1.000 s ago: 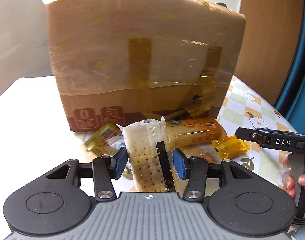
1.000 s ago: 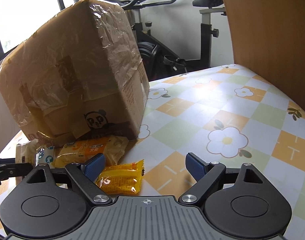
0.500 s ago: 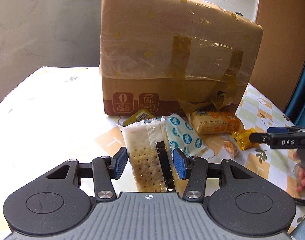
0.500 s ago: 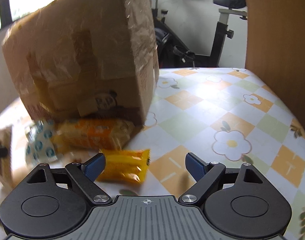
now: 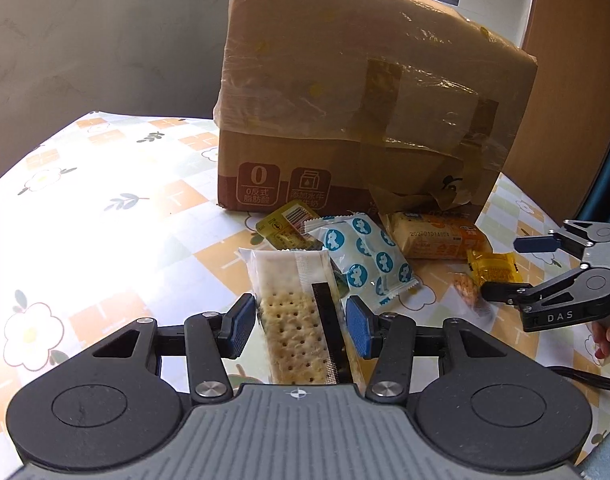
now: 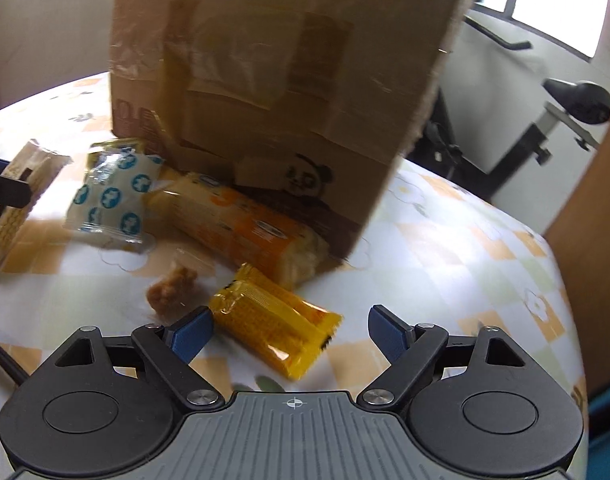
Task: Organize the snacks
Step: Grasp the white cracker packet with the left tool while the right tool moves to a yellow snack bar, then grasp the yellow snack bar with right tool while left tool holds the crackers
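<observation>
Cracker pack between left jaws

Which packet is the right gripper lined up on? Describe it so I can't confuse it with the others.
Start at the big taped cardboard box on the flowered tablecloth. Snacks lie along its base; nearest the right gripper, between its open jaws, lies a small yellow packet. It is shiny all-yellow foil, unlike the longer orange pack behind it.

A home: floral tablecloth, exercise bike behind.
</observation>
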Action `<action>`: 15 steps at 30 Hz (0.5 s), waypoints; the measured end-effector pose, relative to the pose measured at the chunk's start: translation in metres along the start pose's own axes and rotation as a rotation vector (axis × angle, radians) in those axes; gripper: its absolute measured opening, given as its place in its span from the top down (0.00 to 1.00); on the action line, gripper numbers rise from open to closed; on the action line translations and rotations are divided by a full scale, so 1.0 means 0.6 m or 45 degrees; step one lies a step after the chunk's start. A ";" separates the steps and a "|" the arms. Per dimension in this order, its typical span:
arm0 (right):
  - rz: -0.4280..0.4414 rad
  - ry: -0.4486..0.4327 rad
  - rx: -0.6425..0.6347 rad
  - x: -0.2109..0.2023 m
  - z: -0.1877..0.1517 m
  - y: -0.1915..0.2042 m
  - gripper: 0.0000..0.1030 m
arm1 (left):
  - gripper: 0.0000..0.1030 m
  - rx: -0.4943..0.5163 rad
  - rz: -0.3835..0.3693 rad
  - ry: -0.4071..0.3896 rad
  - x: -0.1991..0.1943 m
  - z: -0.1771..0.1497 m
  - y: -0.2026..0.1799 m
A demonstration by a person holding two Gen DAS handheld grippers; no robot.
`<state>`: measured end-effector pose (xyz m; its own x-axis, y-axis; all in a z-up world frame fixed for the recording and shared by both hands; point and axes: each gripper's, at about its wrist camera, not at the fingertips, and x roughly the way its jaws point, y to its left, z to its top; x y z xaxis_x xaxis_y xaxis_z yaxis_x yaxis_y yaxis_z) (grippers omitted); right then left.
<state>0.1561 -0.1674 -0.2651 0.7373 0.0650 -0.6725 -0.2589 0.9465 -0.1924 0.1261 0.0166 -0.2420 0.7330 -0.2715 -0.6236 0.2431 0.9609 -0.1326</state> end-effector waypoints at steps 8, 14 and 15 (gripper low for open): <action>0.100 0.033 0.080 0.010 0.015 -0.005 0.36 | 0.49 -0.019 0.000 0.012 0.003 -0.001 0.001; 0.135 0.090 0.301 -0.009 -0.009 -0.020 0.35 | 0.49 -0.027 -0.003 0.026 0.005 -0.005 0.000; 0.130 0.100 0.321 -0.013 -0.012 -0.019 0.34 | 0.49 -0.029 -0.005 0.027 0.005 -0.006 0.000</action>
<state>0.1487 -0.1809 -0.2625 0.6623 0.1487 -0.7343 -0.1590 0.9857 0.0563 0.1259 0.0160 -0.2468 0.7186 -0.2741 -0.6392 0.2311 0.9609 -0.1523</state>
